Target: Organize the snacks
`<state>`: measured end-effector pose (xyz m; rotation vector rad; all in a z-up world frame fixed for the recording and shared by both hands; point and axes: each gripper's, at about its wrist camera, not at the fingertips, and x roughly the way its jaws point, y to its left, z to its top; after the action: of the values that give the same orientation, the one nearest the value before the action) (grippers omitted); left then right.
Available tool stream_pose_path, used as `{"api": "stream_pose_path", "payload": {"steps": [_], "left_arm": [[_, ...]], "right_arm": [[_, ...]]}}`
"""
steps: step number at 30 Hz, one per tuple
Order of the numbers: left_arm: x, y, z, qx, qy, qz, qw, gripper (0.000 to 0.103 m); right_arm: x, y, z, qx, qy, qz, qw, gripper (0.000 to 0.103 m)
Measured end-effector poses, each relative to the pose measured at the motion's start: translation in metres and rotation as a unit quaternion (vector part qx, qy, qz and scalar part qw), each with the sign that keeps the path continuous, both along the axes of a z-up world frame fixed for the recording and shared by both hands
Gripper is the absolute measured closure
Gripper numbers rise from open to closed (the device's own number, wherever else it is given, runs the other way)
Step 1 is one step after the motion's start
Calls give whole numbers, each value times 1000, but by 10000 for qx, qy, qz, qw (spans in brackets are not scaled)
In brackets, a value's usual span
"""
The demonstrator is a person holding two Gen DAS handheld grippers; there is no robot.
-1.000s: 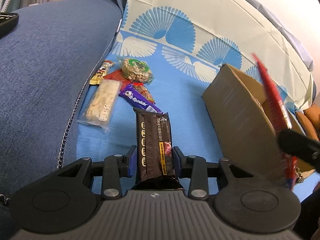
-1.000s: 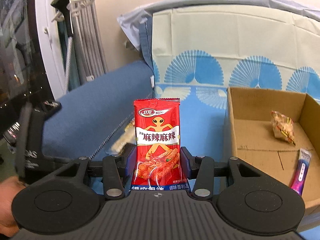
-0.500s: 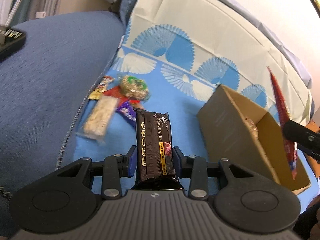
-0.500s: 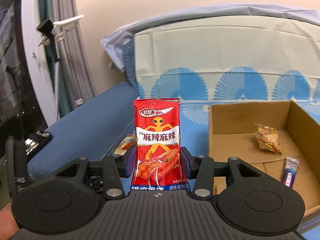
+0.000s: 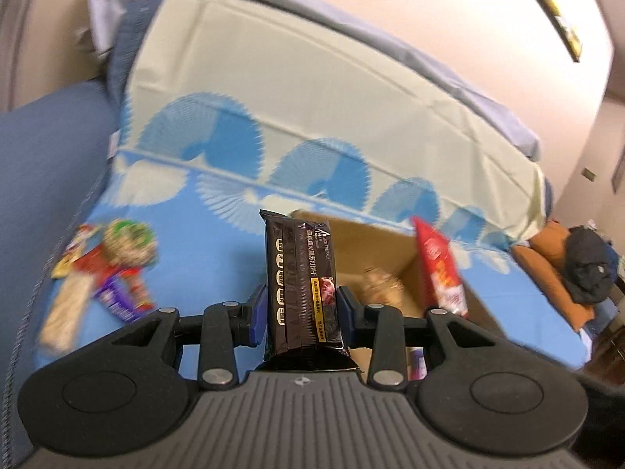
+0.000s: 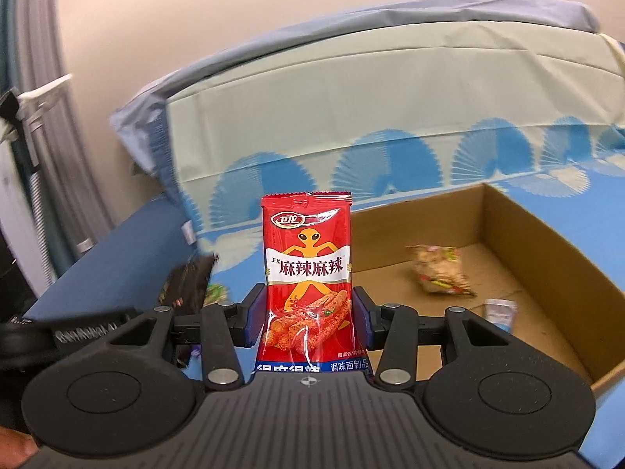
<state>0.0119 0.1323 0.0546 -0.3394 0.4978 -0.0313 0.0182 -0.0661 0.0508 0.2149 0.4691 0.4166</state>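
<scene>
The box [image 6: 508,234] is sitting open on the bed, two snacks inside. The right gripper [image 6: 308,312] is clamping a red packet [image 6: 306,265], the left gripper [image 5: 300,308] a dark bar [image 5: 299,273]; each should be released low over bare cardboard.

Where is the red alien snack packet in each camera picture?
Left wrist view: the red alien snack packet is right of centre, seen nearly edge-on, in front of the cardboard box.
Right wrist view: the red alien snack packet stands upright in the middle, clamped in the right gripper.
Shared landmark: the cardboard box, with a crinkly snack bag inside.
</scene>
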Motion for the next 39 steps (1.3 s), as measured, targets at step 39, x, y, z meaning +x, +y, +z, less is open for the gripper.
{"api": "stream_pose_path", "payload": {"steps": [39], "left_arm": [[73,-114,30,282,-118,-814,9962,49]], "right_arm": [[34,-66,-12,126,272,-1568,9872,51]]}}
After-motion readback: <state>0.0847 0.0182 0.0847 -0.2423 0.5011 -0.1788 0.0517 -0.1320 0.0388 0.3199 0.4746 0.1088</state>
